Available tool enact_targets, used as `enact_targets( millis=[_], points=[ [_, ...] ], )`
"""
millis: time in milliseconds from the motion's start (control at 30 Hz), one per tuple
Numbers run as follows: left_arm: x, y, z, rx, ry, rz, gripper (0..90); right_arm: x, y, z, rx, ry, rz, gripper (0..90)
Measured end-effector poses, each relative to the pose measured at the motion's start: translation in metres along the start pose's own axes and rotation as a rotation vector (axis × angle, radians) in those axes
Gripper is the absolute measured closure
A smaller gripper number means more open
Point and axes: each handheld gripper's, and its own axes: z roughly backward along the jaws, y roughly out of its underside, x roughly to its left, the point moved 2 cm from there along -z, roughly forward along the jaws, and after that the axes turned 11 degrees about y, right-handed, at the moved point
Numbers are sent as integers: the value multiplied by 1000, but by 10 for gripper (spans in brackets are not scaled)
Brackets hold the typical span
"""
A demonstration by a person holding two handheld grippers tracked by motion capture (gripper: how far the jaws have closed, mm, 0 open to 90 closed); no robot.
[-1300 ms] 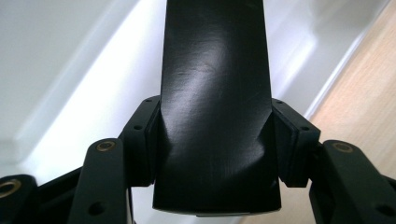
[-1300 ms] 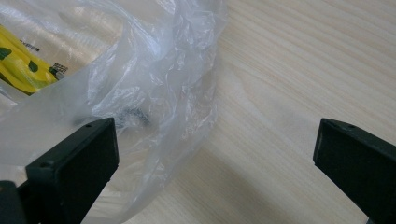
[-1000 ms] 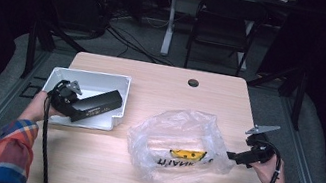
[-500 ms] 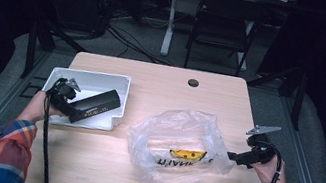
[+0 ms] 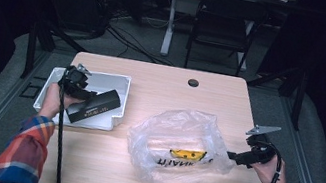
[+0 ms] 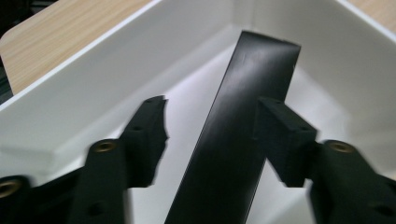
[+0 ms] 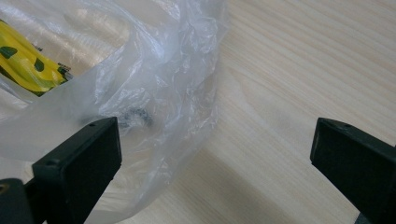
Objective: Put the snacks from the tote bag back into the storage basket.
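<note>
A long black box (image 5: pixel 97 105) lies slanted in the white tray (image 5: pixel 102 77) at the table's left. My left gripper (image 5: pixel 87 100) is at its near end. In the left gripper view the box (image 6: pixel 247 116) runs between the jaws of the left gripper (image 6: pixel 210 121). The jaws have just been closing; the right one touches the box's edge and the left one is blurred, with a gap beside it. A crumpled clear plastic bag (image 5: pixel 178 135) holds a yellow packet (image 5: pixel 188 153). My right gripper (image 5: pixel 231 155) stands wide open at the bag's right edge, its left jaw under the film (image 7: pixel 154 70).
The wooden table (image 5: pixel 162 81) has a black grommet (image 5: pixel 193 82) near its far edge. The tray's white walls (image 6: pixel 116 70) rise close around the left jaws. Bare wood (image 7: pixel 289 70) lies to the right of the bag. A dark chair (image 5: pixel 223 26) and cables are beyond the table.
My left gripper has risen a little and shifted toward the far right over the tray, staying along the black box. The right gripper and the bag have not moved.
</note>
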Motion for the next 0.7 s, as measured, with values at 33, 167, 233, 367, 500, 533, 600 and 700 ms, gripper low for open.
enact_targets(
  millis=[33,167,233,367,500,533,600,700],
  points=[
    [-1,-3,-2,-4,-5,12,566,0,0,0,1,0,0,22],
    [-2,-11,-15,-20,-37,92,722,0,0,0,-3,3,4,29],
    [-1,-14,-22,-16,-59,116,785,0,0,0,1,0,4,30],
    [0,-17,-34,-14,-99,137,897,-1,1,-1,5,-3,11,45],
    [1,-17,-47,16,-85,158,900,-1,0,0,-2,1,8,46],
    [1,-17,-49,23,-70,156,900,-1,0,0,-1,-1,9,46],
    [0,-18,-54,32,-71,159,900,0,0,-1,-3,-4,7,46],
    [-1,-19,-57,49,-59,156,900,0,0,0,-1,-1,14,46]
  ],
)
